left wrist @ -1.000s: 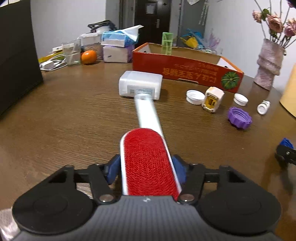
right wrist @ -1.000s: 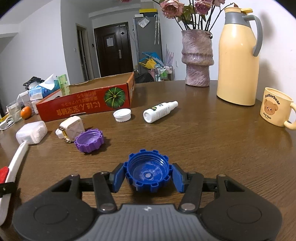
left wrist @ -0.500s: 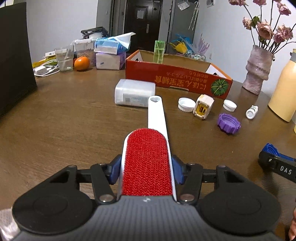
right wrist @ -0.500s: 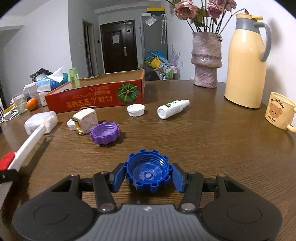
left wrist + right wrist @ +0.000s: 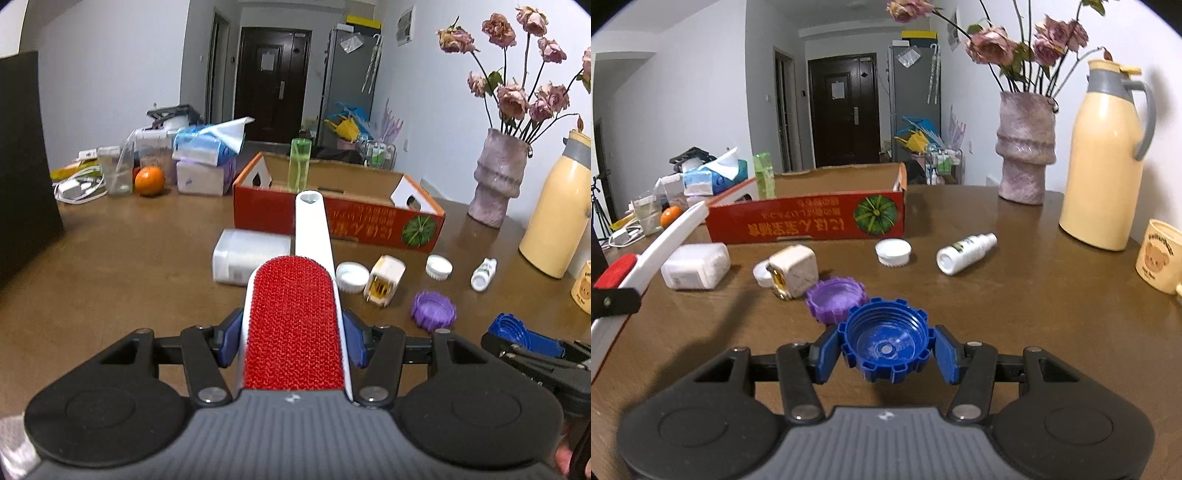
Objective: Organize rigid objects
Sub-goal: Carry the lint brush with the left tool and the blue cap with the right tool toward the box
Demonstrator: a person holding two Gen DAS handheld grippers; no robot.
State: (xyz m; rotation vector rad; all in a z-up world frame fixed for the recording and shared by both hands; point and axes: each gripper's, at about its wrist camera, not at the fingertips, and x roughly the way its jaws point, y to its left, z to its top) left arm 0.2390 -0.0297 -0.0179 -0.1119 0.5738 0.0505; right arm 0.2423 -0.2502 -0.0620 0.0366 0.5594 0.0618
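Left gripper [image 5: 293, 341]: clamped on the lint brush [image 5: 295, 325], blue pads pressed to both sides of the red head; white handle pointing up the middle of the frame, tip overlapping the near wall of the red box [image 5: 369, 225].
Right gripper [image 5: 885, 354]: clamped on the blue cap [image 5: 885, 343], open side up, bottom centre of the right wrist view, clear of the table [image 5: 1015, 314].
Done so far: both items picked up and raised; inside the box, only a green bottle [image 5: 298, 164] apparent at the far wall, floor mostly hidden.
Left on the table: white adapter block [image 5: 251, 260], centre left; white cap [image 5: 352, 277] and cream plug [image 5: 384, 282], touching or nearly so, centre; second white cap [image 5: 439, 266], spray bottle [image 5: 483, 274] on its side, purple cap [image 5: 433, 310], right of centre.
Progress, as a judgement: early; two in hand, six loose, presumably bound for the box.
Change, left view: higher than a second ago; handle tip then over the adapter block, now up against the box front; more of the room and vase [image 5: 498, 177] showing.
Change, right view: purple cap formerly well up and left of the blue cap, now just behind it, partly covered; box larger and nearer the centre; grip on the cap unchanged.
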